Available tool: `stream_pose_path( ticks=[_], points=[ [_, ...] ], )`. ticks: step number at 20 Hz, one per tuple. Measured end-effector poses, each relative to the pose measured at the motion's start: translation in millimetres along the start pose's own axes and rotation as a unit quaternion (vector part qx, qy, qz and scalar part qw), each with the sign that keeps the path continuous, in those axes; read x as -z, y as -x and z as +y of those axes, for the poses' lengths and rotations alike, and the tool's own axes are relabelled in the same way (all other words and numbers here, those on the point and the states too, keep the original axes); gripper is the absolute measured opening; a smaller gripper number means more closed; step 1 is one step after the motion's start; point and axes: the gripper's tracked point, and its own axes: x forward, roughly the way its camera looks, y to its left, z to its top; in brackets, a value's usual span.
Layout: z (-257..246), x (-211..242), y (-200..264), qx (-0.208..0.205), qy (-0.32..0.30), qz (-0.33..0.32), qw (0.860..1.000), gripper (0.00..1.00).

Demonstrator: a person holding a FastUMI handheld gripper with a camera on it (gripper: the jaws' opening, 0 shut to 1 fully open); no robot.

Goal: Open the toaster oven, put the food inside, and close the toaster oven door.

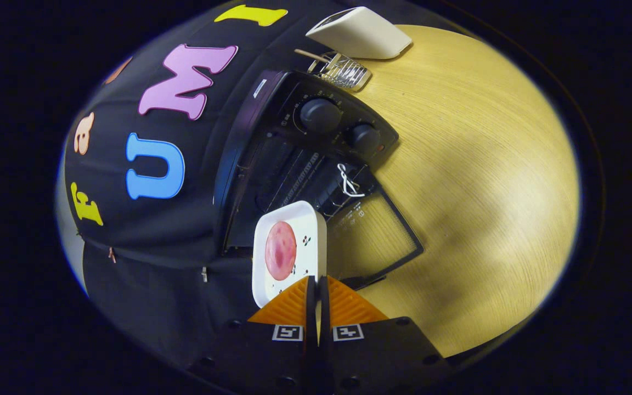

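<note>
White tray (309, 219) carrying a pink round slice of food (280, 250) is being held edge-on by the gripper (317, 293), whose two fingers are pressed close together and pinching the tray's near rim between them; only a thin strip of that rim is showing in the gap. Gripping by the rim is keeping the fingers off the food and is leaving the tray's far end free to lead into the opening. Ahead, at about twelve o'clock from the fingertips, the black toaster oven (294, 148) is standing with its glass door (382, 230) already swung down onto the wooden table (486, 181), so the cavity is lying open just beyond the tray's far edge. Two control knobs (320, 115) are sitting at one o'clock past the cavity, and a wire rack (343, 71) and a pale box-shaped object (360, 33) are resting farther off in the same direction. The whole view is rolled sideways, suggesting the hand is tilting the gripper while presenting the tray. Judged from this layout, opening is done; insertion and door closing are remaining.
</note>
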Motion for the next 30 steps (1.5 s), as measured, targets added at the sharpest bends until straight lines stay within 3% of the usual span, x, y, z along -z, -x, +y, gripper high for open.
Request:
stream_pose_path(
  ticks=[9, 17, 22, 26, 30],
  points=[
    [30, -47, -52, -0.021, -0.077, -0.102, 0.992, 0.05],
    [24, -56, -94, 0.018, -0.095, -0.118, 0.988, 0.06],
    [35, -67, -97, 0.003, -0.118, -0.149, 0.982, 0.08],
    [54, -66, -89, -0.033, -0.115, -0.151, 0.981, 0.16],
    [59, -47, -72, -0.057, -0.095, -0.111, 0.988, 0.36]
  ],
)
